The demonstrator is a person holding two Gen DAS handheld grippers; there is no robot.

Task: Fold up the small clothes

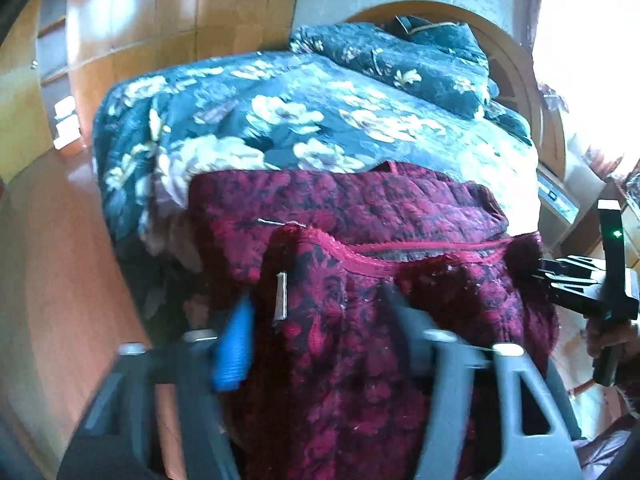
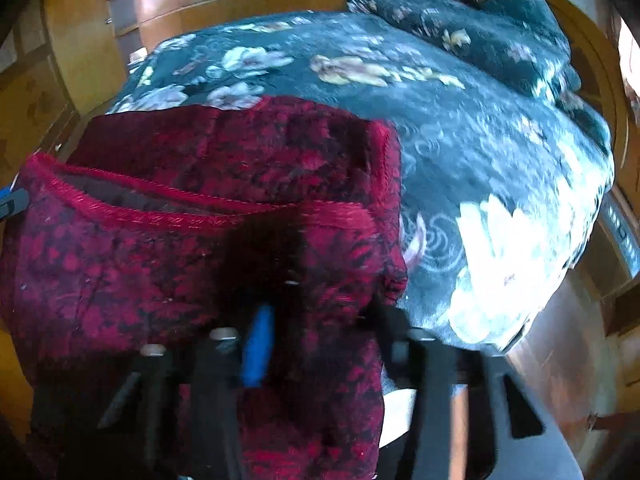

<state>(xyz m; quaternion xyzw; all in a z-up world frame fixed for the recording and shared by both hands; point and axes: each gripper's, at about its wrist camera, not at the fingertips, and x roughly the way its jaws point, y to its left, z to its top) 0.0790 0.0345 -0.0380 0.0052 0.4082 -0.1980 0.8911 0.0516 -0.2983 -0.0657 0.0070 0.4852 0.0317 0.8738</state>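
Left gripper [image 1: 320, 300] and right gripper [image 2: 320, 312], lower frame, each had jaws closed on the red garment [image 1: 360, 208], its far half lying on the floral bedspread [image 1: 280, 120] at mid-frame. Judged mid-fold; next move: carry the held edge forward evenly

R fingers [image 2: 260, 344] pinch red garment [image 2: 160, 248].

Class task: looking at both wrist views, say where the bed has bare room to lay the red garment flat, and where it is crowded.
Free: the floral bedspread between the red quilted garment and the bunched quilt by the headboard, plus its right side. Crowded: the near edge, where left gripper and right gripper hold the garment.
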